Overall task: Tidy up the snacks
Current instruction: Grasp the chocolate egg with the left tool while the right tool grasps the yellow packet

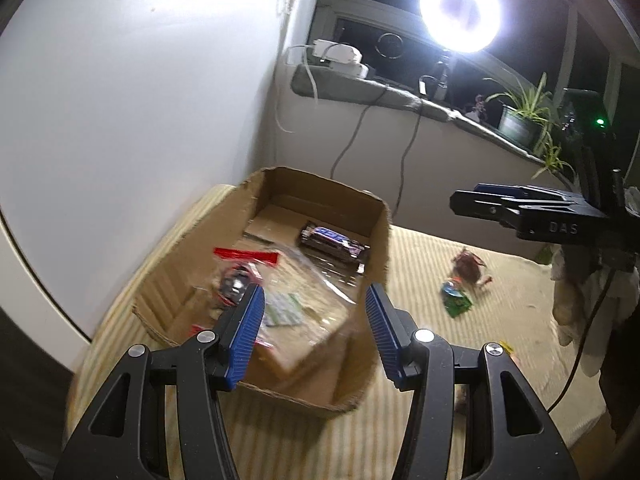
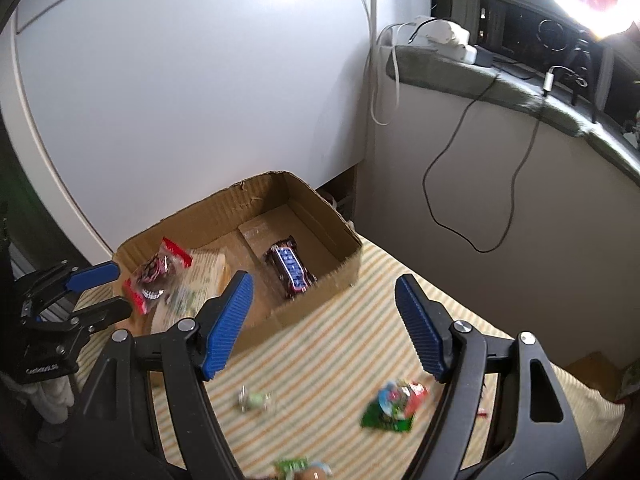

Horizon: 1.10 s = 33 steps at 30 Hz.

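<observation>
Looking down both tools, I report:
Left tool: released, jaws apart with nothing between the pads, hanging over the near end of the cardboard box.
Right tool: released and holding nothing, above the striped cloth just this side of the box.
Chocolate bar: in the box ahead of my right tool, long axis slanting away and to the left; white lettering on blue, too blurred to read.
Red-edged packet: box's left end, beside the left tool.
Green wrapper: on the cloth beneath my right tool.
Writing: "DAS" on the right tool's body, seen from the left camera.
</observation>
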Available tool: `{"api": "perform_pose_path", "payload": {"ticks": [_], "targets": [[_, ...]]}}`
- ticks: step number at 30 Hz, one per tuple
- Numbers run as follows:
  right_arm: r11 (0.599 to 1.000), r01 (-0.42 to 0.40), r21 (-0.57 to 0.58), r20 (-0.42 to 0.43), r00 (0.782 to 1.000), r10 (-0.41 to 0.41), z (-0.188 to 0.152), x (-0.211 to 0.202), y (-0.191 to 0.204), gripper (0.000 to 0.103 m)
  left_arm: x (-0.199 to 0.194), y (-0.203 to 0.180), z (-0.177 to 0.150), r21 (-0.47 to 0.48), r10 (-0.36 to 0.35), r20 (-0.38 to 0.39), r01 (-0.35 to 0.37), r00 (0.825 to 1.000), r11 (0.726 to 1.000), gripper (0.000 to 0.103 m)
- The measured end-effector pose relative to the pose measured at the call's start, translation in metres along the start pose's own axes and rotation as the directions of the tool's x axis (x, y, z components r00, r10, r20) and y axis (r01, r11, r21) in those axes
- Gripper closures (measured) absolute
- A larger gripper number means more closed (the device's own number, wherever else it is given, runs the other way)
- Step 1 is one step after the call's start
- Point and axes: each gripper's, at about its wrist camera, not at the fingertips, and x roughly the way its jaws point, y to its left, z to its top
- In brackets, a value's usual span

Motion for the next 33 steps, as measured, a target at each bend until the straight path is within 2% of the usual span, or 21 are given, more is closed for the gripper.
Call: {"api": "perform_pose_path", "payload": {"ticks": [8,16,21,28,33], "targets": [[0.999,0.037,0.029,0.026,0.999,-0.038,-0.04,-0.045,-0.014,0.027,0.002,-0.037,-0.013,0.035,-0.082,-0.029,0.083,0.996,0.996,0.054],[0.994,0.086,0.075,-0.006,0.996,-0.085,-0.094,-0.069,-0.03,0.027,0.019,-0.08,-0.03,0.076,-0.168,-0.106,0.177,0.98,0.981,0.061],[0.988,0.126,0.095,-0.05,0.991,-0.121,-0.128,-0.073,-0.039,0.027,0.034,-0.102,-0.041,0.096,-0.206,-0.161,0.223,0.965,0.97,0.064],[0.98,0.124,0.154,-0.118,0.987,-0.107,-0.168,-0.067,-0.057,0.027,0.05,-0.12,-0.054,0.108,-0.223,-0.222,0.252,0.949,0.962,0.066],[0.981,0.117,0.155,-0.152,0.984,-0.093,-0.184,-0.059,-0.06,0.027,0.06,-0.131,-0.059,0.129,-0.225,-0.255,0.264,0.94,0.956,0.068]]}}
